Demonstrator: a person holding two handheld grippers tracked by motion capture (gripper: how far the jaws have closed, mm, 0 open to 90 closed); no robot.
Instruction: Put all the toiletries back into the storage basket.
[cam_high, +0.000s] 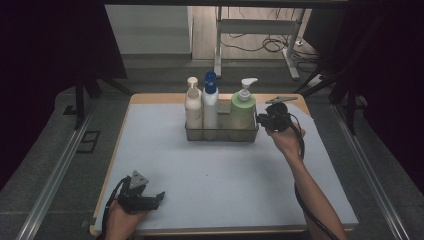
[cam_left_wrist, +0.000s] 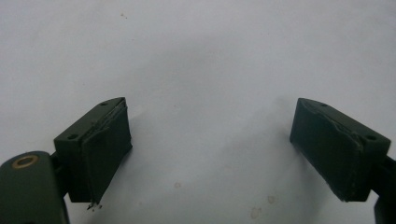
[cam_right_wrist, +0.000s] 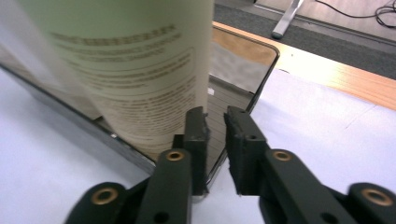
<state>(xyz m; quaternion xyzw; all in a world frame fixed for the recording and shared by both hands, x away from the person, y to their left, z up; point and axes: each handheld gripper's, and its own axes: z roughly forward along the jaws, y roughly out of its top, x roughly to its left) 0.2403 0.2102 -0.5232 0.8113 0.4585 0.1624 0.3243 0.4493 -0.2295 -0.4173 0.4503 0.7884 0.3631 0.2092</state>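
A clear plastic bin (cam_high: 222, 134) stands at the back middle of the table and holds three bottles: a cream pump bottle (cam_high: 192, 102), a white bottle with a blue cap (cam_high: 210, 100) and a pale green pump bottle (cam_high: 243, 107). My right gripper (cam_high: 261, 120) is at the bin's right end. In the right gripper view its jaws (cam_right_wrist: 216, 121) straddle the bin's end wall (cam_right_wrist: 238, 70), one inside by the green bottle (cam_right_wrist: 130, 70) and one outside, drawn close onto the wall. My left gripper (cam_high: 159, 196) rests open near the front left edge, nothing between its jaws (cam_left_wrist: 210, 144).
A pale blue mat (cam_high: 225, 175) covers the wooden tabletop (cam_high: 150, 98). Behind the table stands a metal frame (cam_high: 255, 30) with cables on the floor. Dark curtains hang at both sides. A rail (cam_high: 55, 175) runs along the left.
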